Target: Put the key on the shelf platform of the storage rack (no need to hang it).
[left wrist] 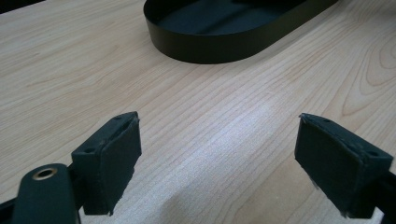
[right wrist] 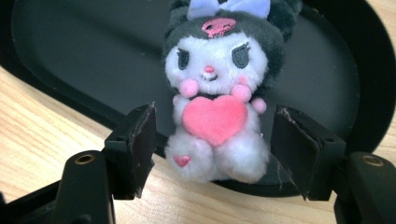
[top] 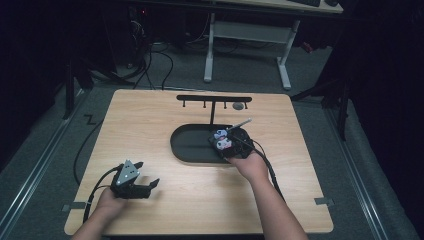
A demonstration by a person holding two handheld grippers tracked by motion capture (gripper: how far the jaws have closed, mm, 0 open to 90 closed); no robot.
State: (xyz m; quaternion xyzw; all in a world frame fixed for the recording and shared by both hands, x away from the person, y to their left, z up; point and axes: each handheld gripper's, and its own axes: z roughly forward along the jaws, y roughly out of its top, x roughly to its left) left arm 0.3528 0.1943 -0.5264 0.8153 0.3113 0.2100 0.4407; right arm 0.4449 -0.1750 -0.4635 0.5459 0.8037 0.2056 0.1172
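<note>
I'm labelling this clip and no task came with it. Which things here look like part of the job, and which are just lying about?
Likely part of the job:
- plush toy, between the open right tool's jaws
- black oval tray under the toy
- left tool, open, idle above the table

Just lying about:
- black hook rack behind the tray
- white desk beyond the table

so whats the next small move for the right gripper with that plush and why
Probably close the right gripper on the plush toy. Its jaws stand open on either side of the toy's lower body, with gaps showing on both sides, so nothing is gripped yet. The toy sits at the near rim of the black tray. The left gripper hangs open over bare table, apart from it.
</note>
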